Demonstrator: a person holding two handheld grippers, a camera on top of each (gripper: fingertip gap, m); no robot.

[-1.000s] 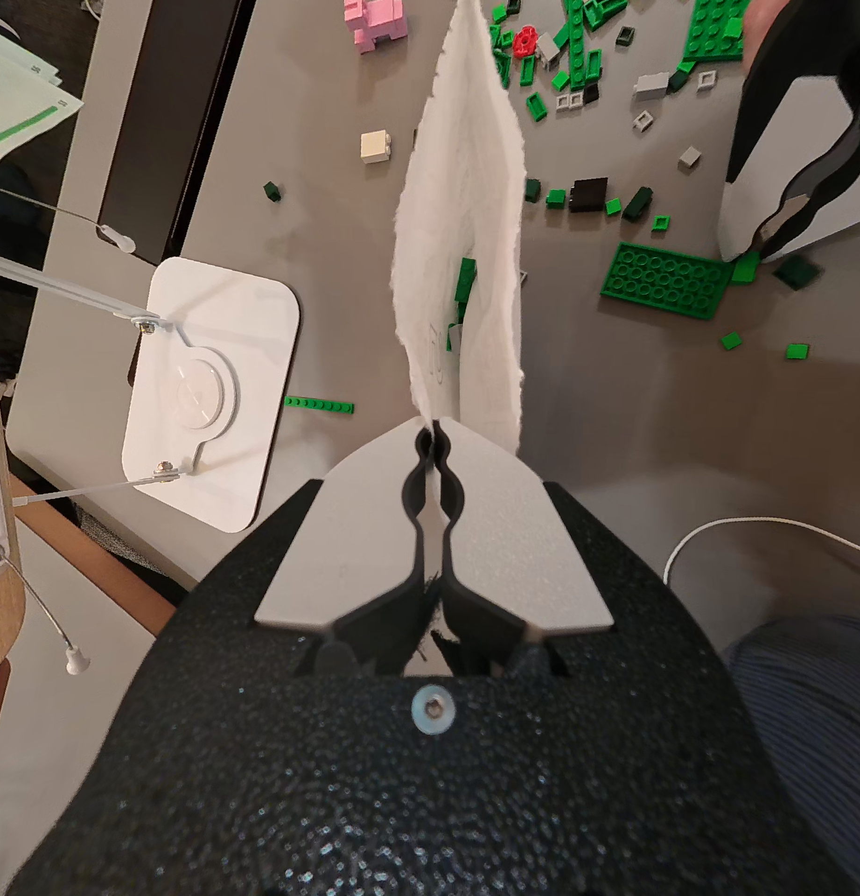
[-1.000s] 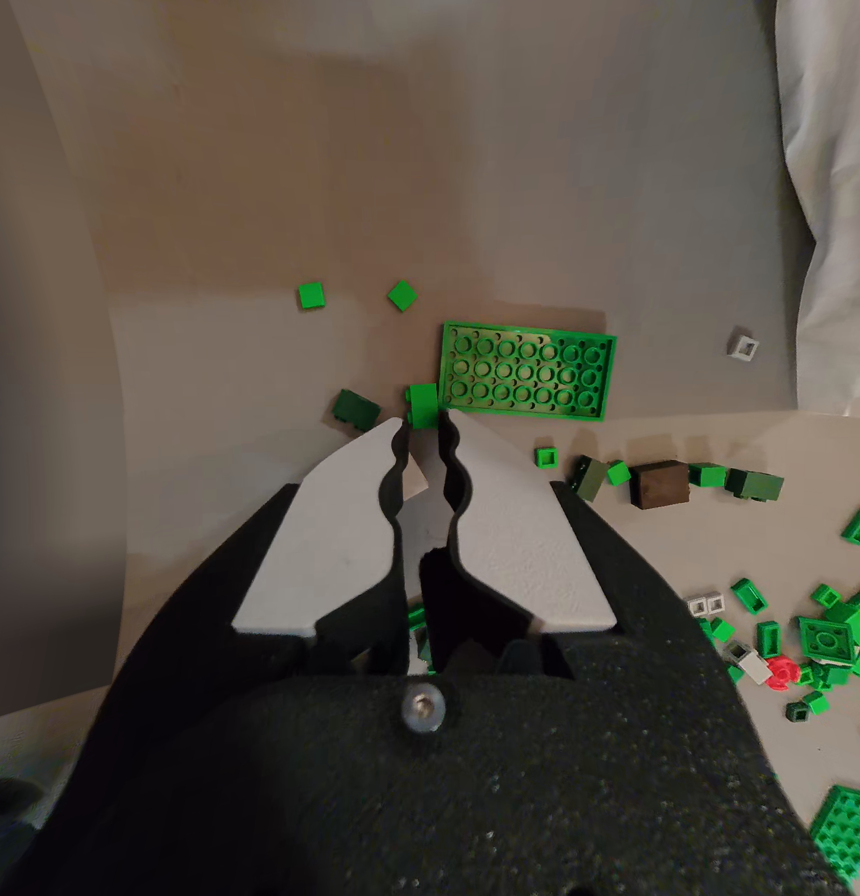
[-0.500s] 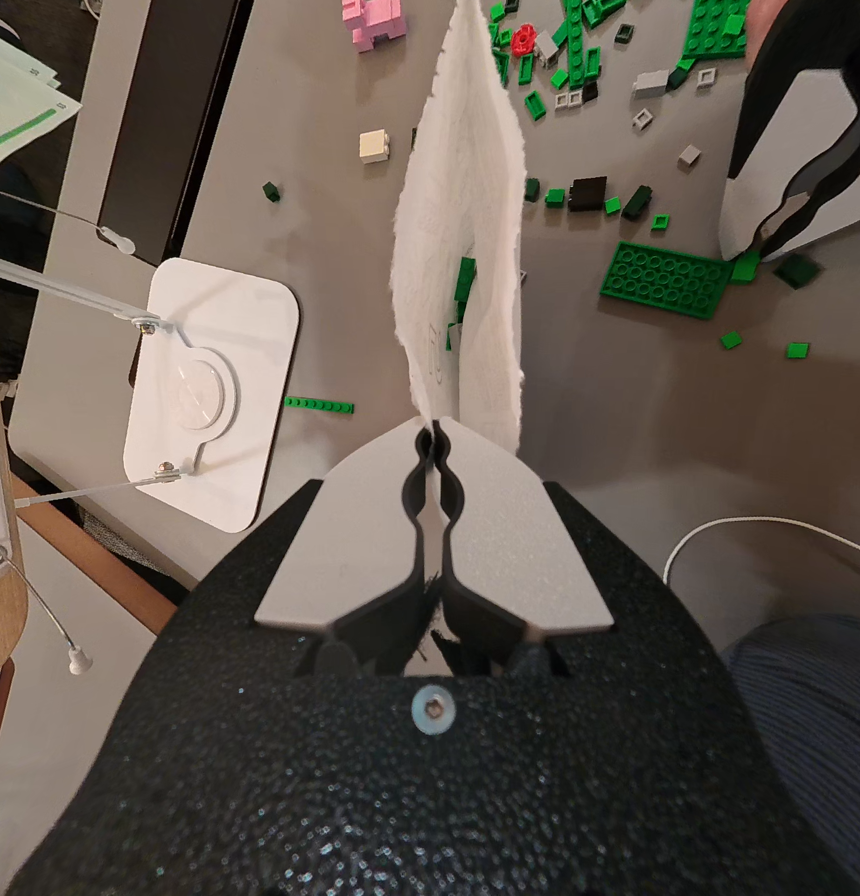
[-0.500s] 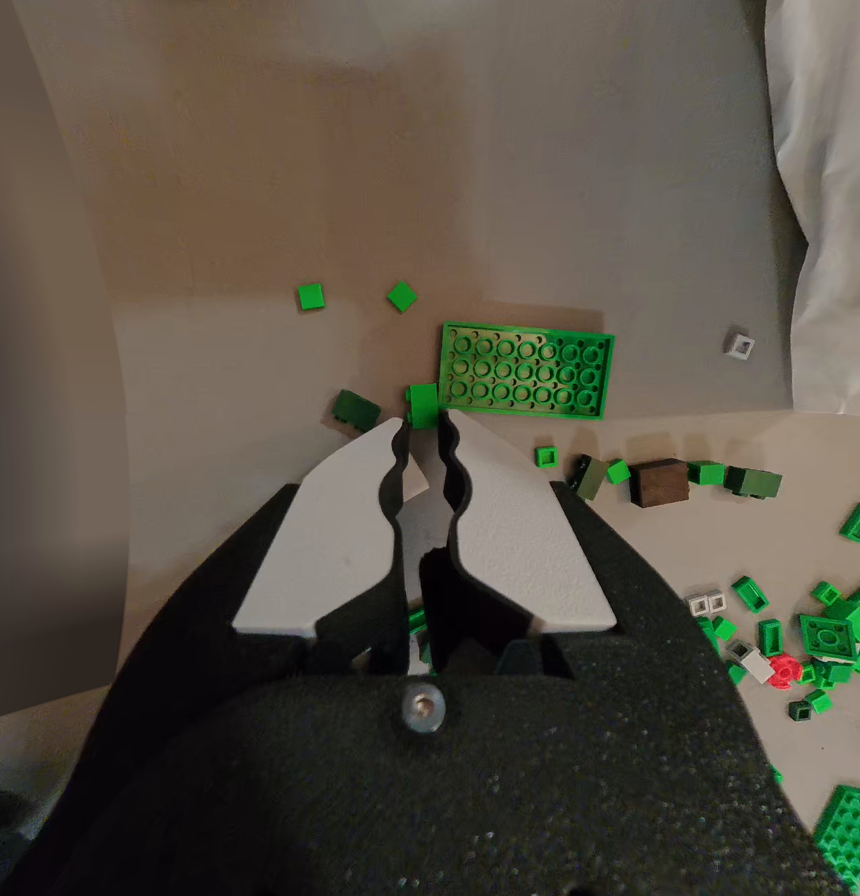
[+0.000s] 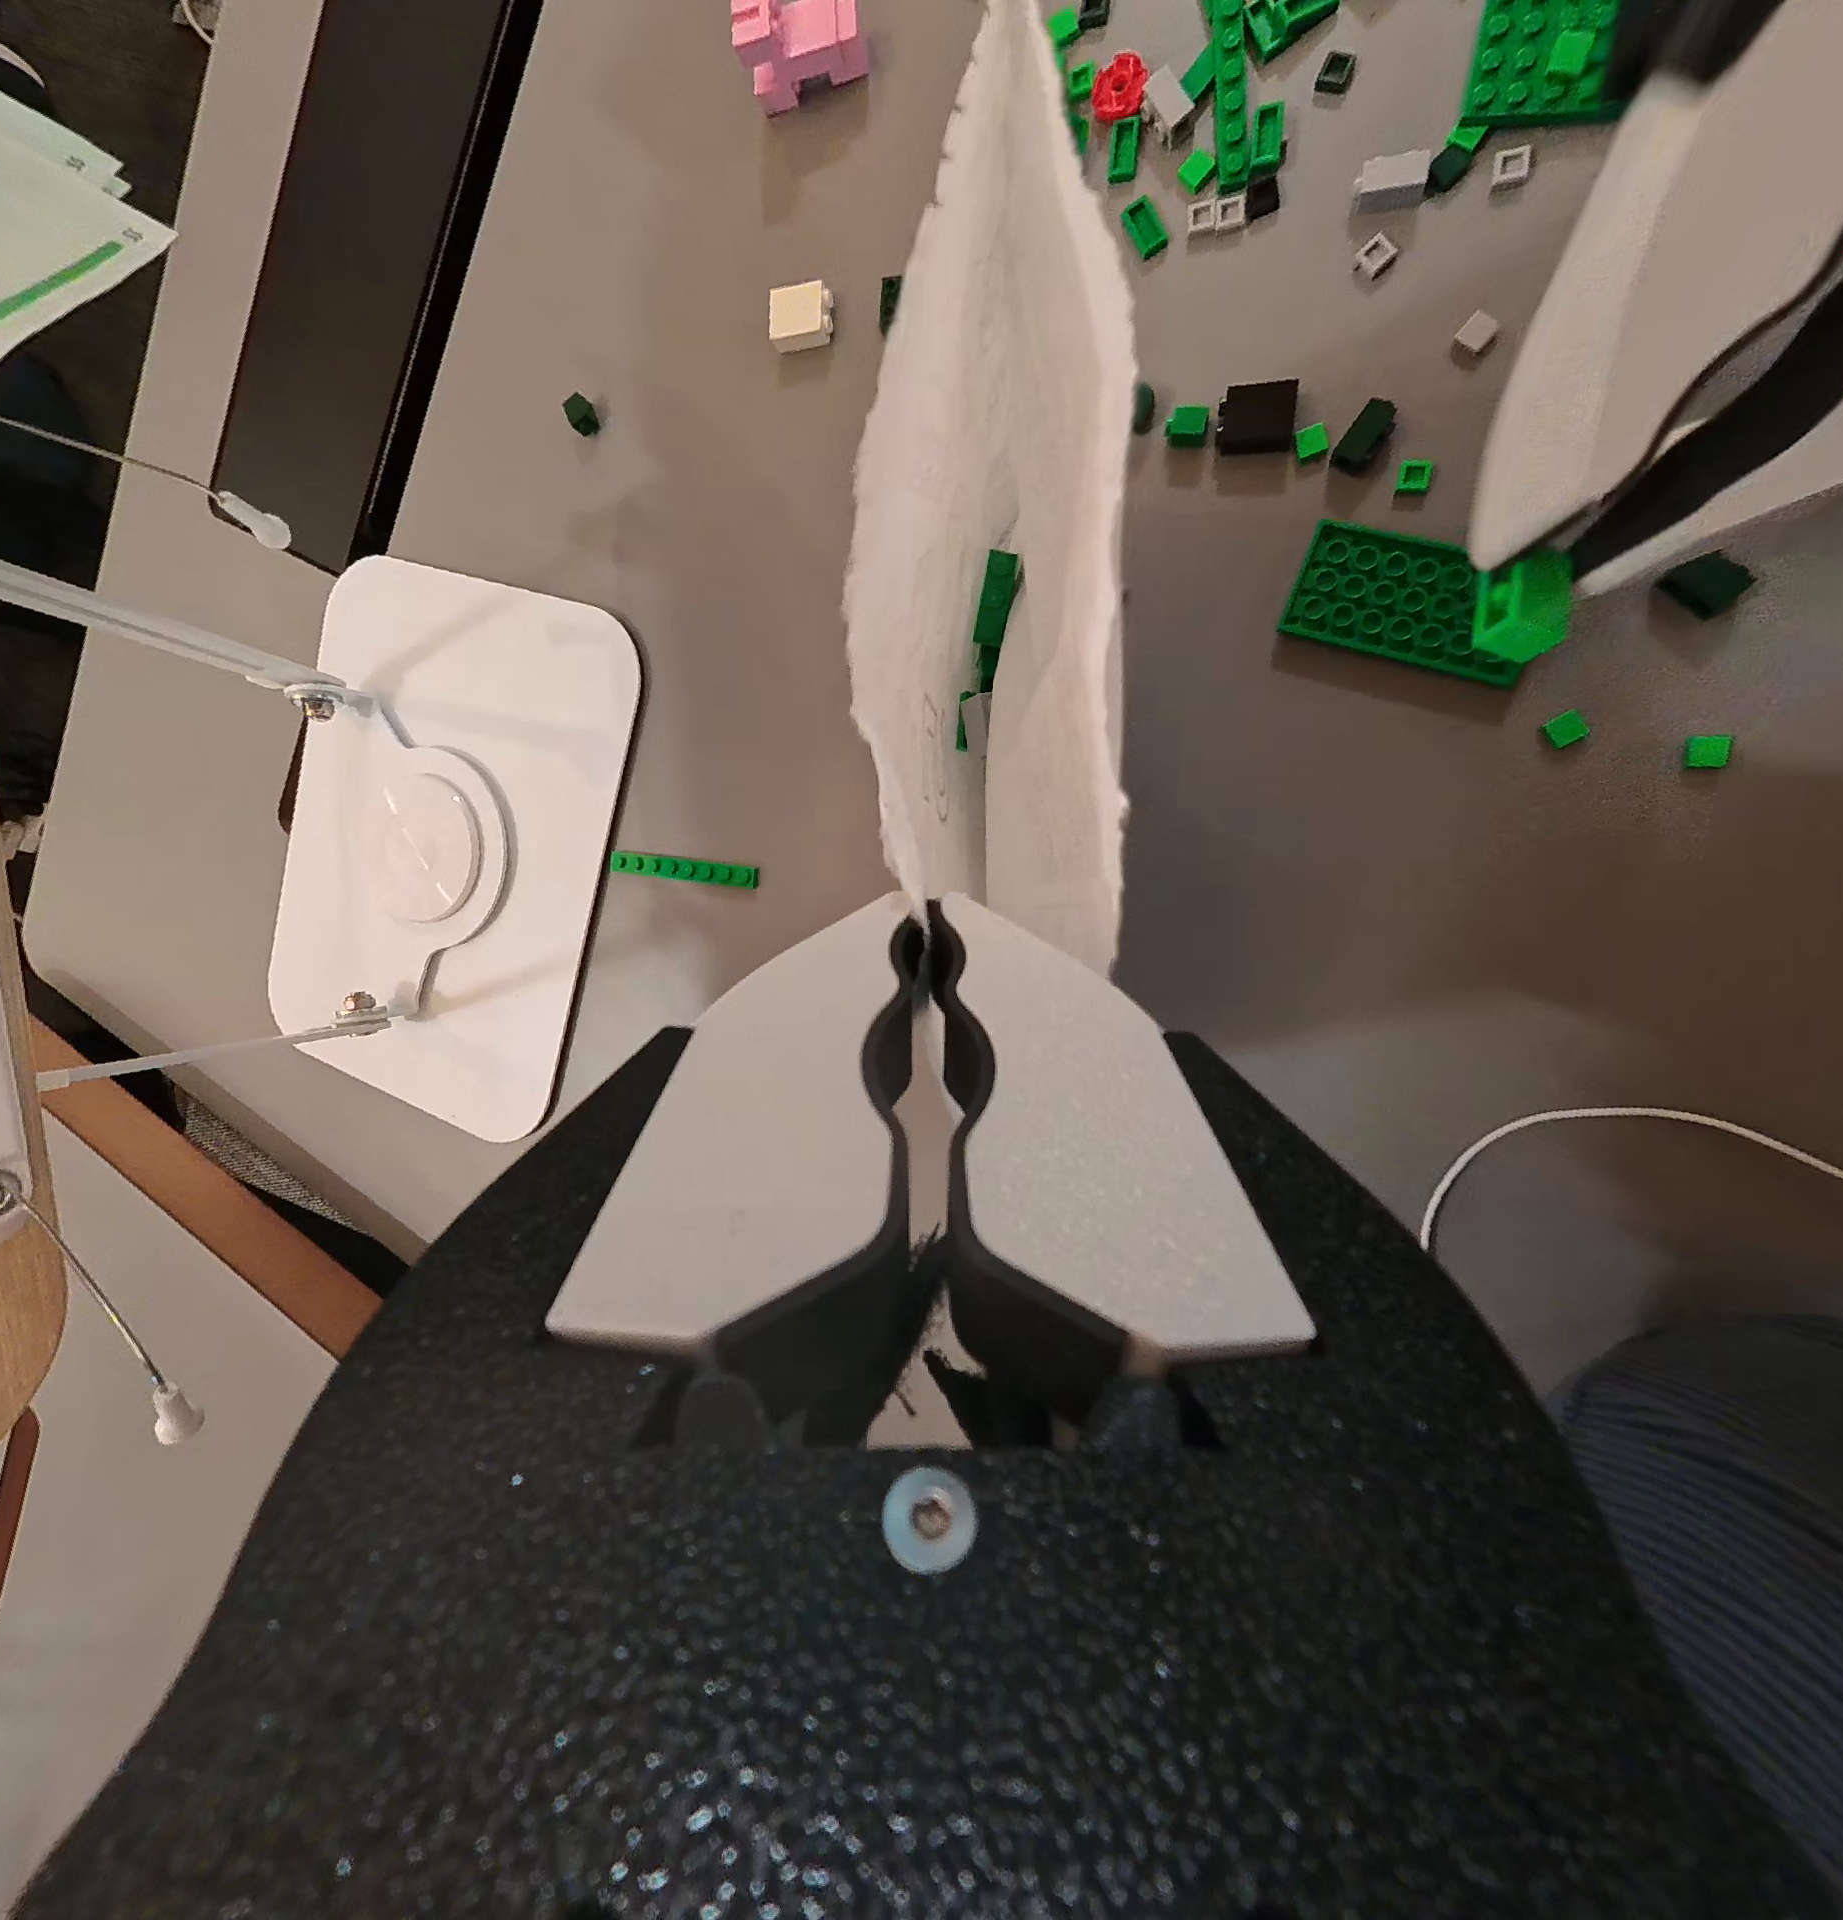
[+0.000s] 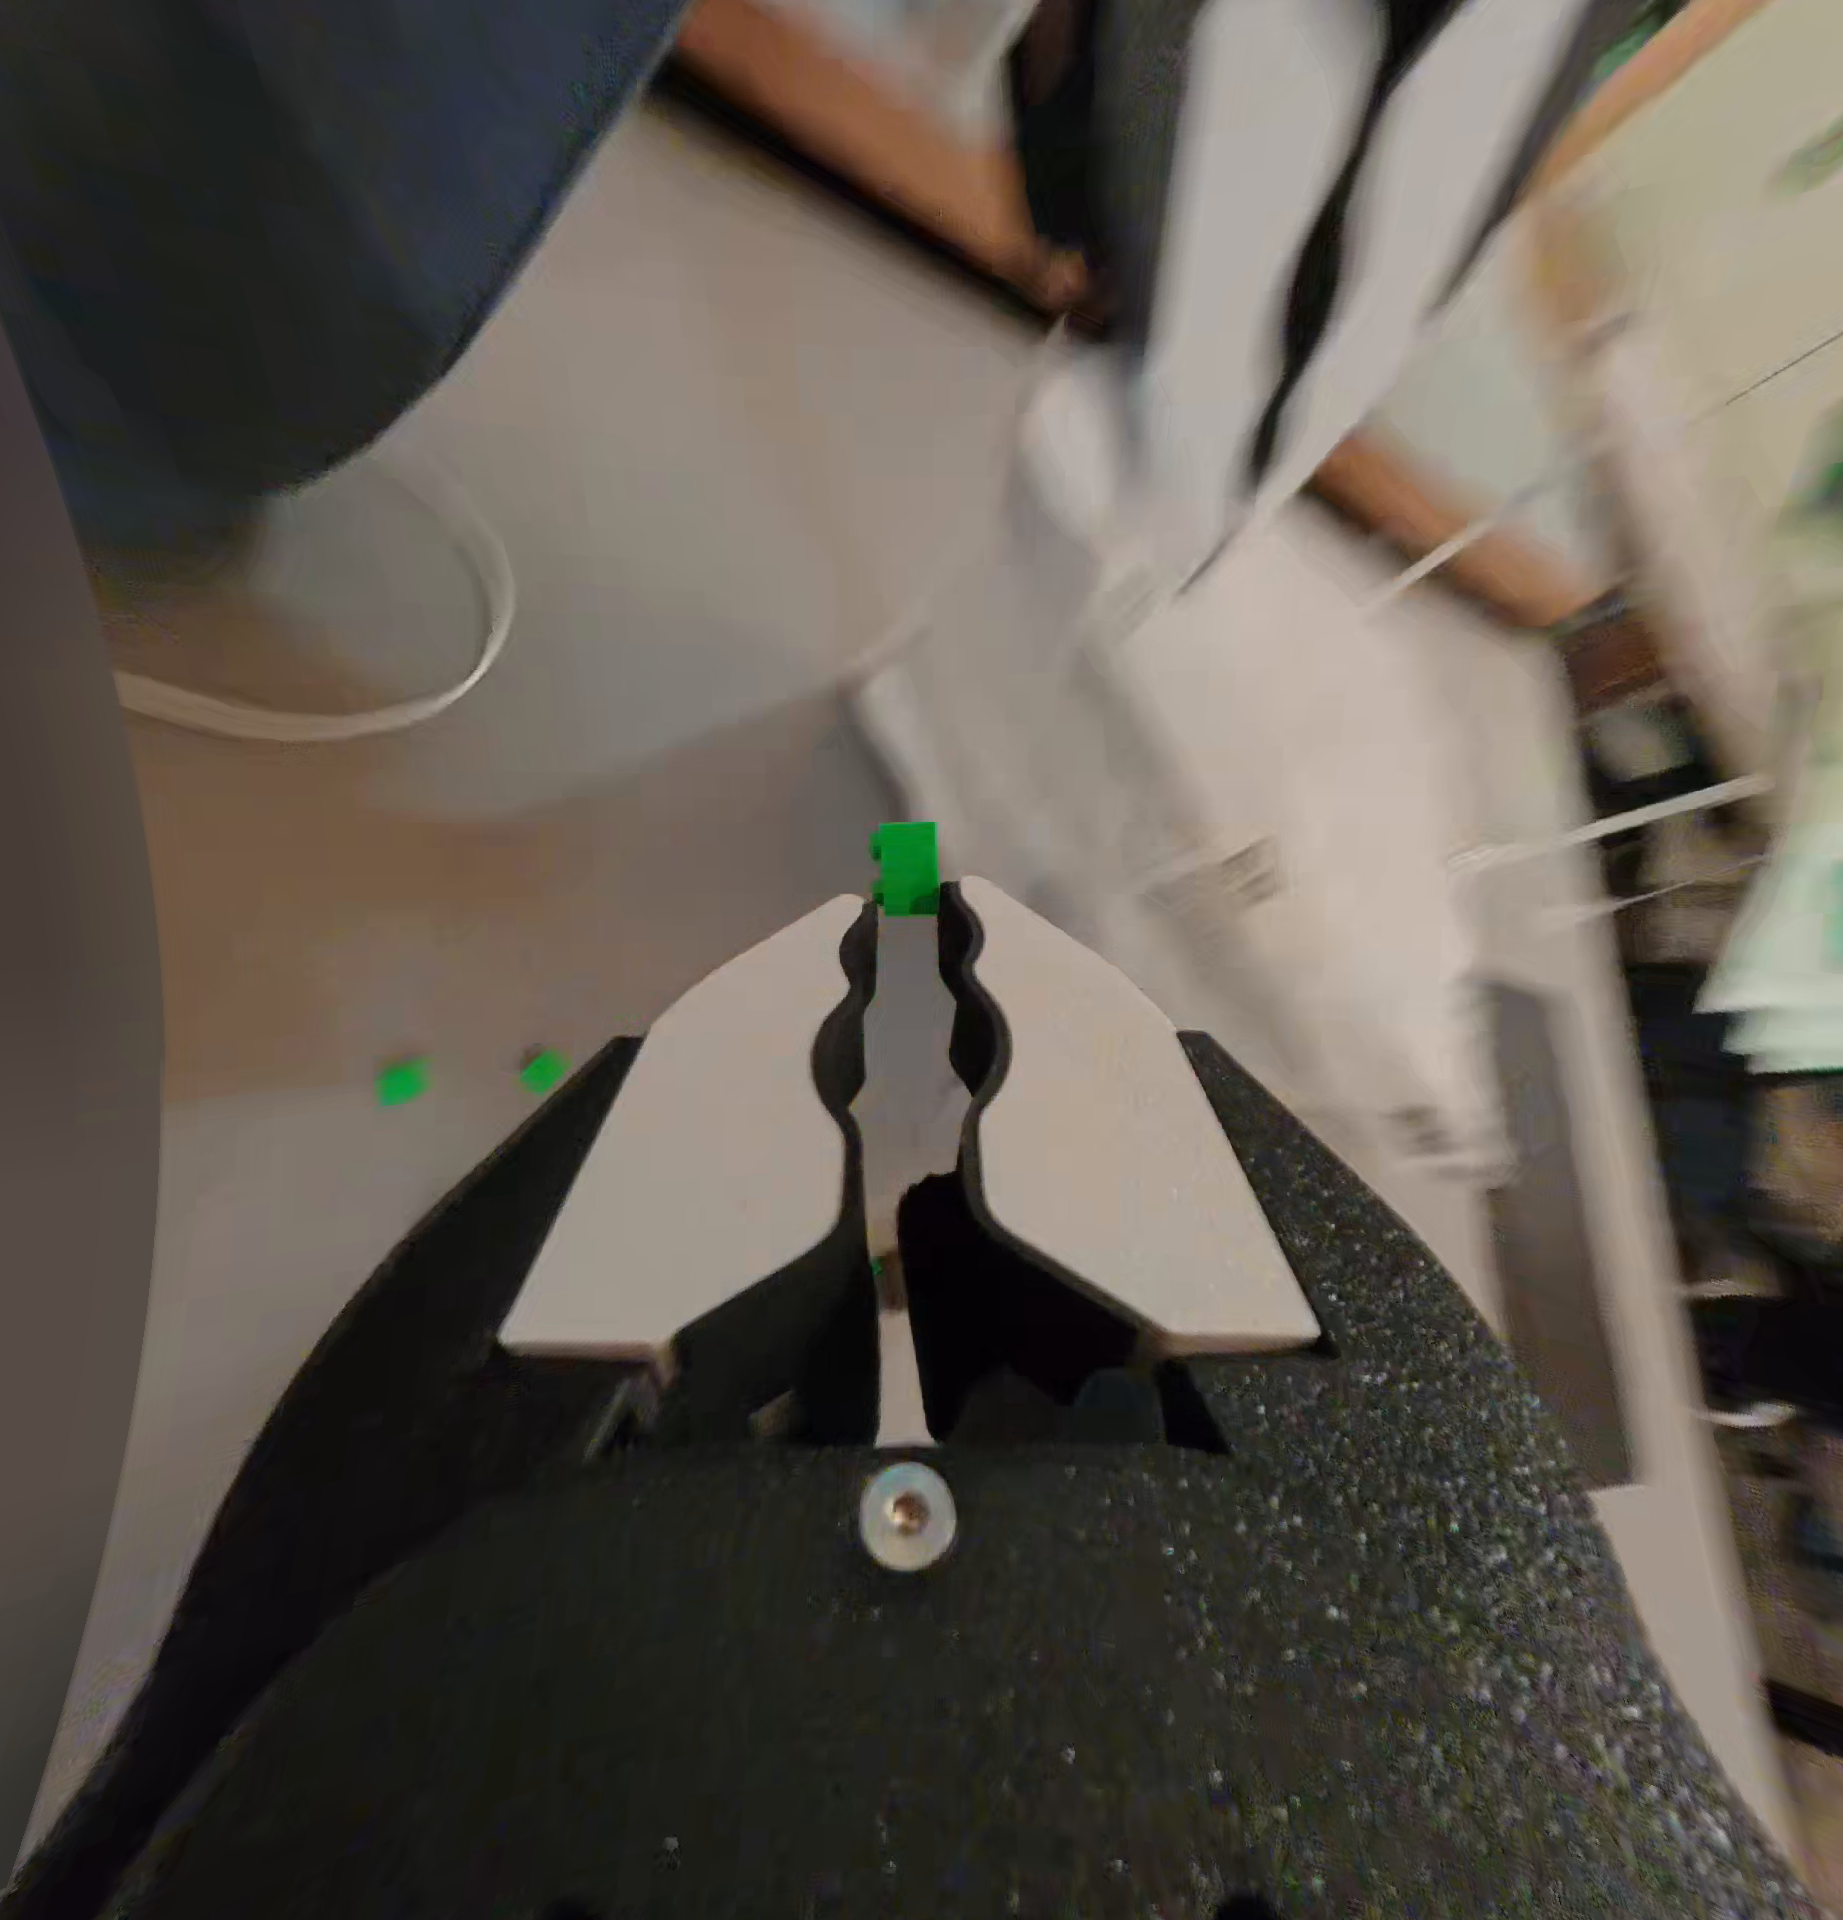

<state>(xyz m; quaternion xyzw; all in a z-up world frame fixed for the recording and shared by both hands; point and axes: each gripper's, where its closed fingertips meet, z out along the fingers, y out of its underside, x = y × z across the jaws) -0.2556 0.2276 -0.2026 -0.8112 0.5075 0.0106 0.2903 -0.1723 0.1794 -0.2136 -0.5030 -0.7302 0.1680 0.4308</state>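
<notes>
Right claw [image 6: 906,902] pinches green brick [image 6: 905,868] at tips; left claw [image 5: 929,914] clamps white paper bag [image 5: 984,499].

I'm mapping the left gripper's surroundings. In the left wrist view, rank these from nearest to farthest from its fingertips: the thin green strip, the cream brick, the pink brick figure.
Measured from the left gripper, shut on the white paper bag:
1. Thin green strip, just left of the tips on the table.
2. Cream brick, farther ahead, left of the bag.
3. Pink brick figure, at the top edge, farthest.
</notes>
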